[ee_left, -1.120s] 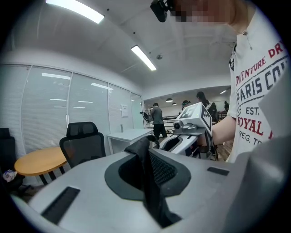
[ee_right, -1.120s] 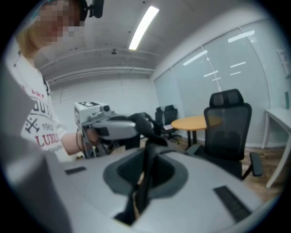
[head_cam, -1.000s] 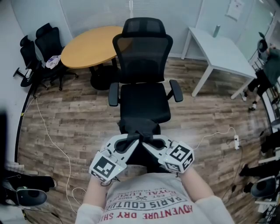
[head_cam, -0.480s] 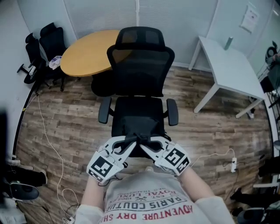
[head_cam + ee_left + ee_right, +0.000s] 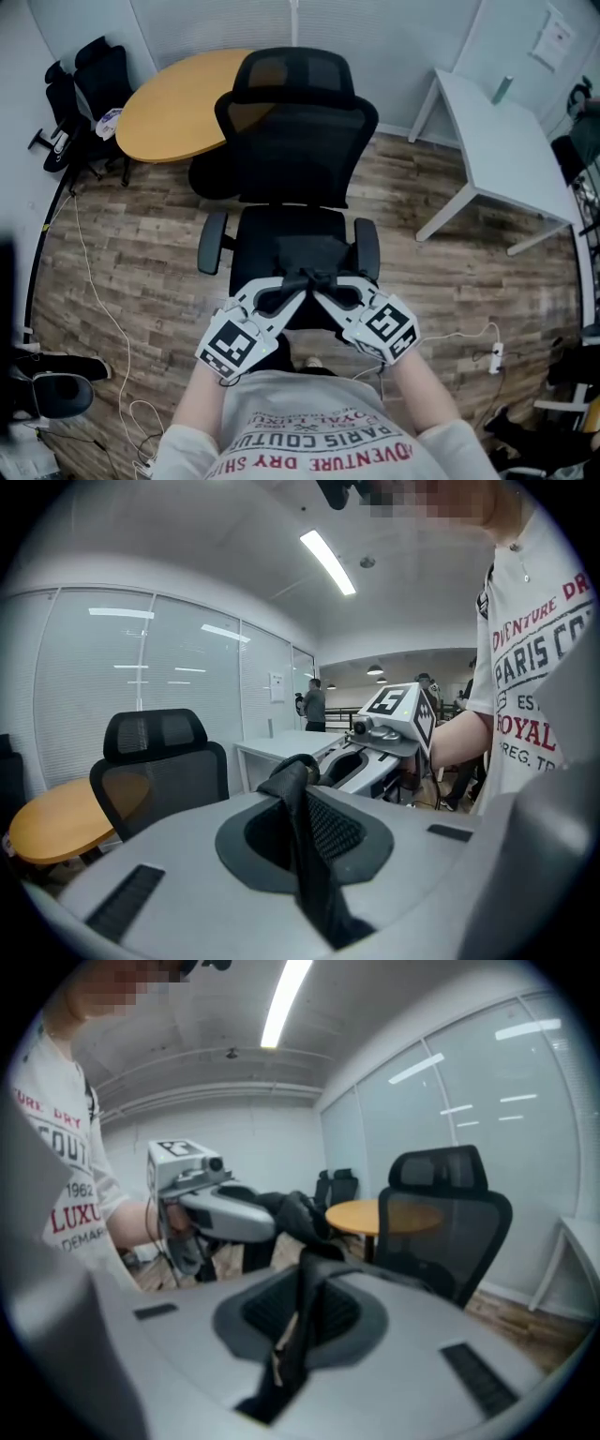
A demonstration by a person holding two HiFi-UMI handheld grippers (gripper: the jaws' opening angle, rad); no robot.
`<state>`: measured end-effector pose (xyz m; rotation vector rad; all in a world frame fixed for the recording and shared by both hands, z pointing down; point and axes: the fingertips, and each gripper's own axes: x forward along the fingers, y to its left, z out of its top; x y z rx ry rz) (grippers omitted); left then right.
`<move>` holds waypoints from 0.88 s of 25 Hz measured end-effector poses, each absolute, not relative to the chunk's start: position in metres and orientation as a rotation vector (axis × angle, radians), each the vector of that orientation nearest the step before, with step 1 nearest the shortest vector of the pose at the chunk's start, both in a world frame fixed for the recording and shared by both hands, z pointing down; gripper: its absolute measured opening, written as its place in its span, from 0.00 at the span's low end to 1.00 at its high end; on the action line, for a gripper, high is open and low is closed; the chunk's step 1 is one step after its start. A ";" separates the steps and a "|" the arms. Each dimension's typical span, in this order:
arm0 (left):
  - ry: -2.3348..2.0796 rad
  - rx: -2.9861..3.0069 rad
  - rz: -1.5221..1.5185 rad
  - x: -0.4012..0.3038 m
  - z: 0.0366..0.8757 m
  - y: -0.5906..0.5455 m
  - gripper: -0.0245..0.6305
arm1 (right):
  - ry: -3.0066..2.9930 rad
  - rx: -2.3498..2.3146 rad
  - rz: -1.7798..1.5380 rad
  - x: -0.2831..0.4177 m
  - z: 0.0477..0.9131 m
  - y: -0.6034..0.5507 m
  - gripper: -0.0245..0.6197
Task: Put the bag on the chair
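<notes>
Firmly, left gripper (image 5: 292, 285) and right gripper (image 5: 324, 285) pinch bag (image 5: 304, 832).

Counted two grippers, left gripper (image 5: 292, 289) and right gripper (image 5: 323, 289), and one black bag (image 5: 302, 827). There were three chairs: one mesh office chair (image 5: 295, 159) in front and two black chairs (image 5: 94, 80) by the far wall. There were two tables, one round wooden table (image 5: 173, 108) and one white table (image 5: 502, 141), plus one bottle (image 5: 505, 89) and one power strip (image 5: 495, 353) on the floor.
</notes>
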<state>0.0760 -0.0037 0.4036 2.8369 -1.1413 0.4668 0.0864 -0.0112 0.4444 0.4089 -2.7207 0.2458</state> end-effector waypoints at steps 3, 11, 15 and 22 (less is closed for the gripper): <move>-1.096 2.842 0.441 0.065 0.408 -0.027 0.11 | -2.724 0.420 0.280 0.076 0.451 -0.032 0.10; -0.877 2.899 0.463 0.016 0.426 -0.090 0.11 | -2.690 0.500 0.388 0.025 0.475 -0.097 0.10; -0.822 2.921 0.452 -0.006 0.431 -0.119 0.11 | -2.678 0.554 0.397 0.002 0.479 -0.128 0.11; -0.779 2.911 0.468 -0.039 0.452 -0.166 0.11 | -2.625 0.597 0.439 -0.029 0.501 -0.182 0.11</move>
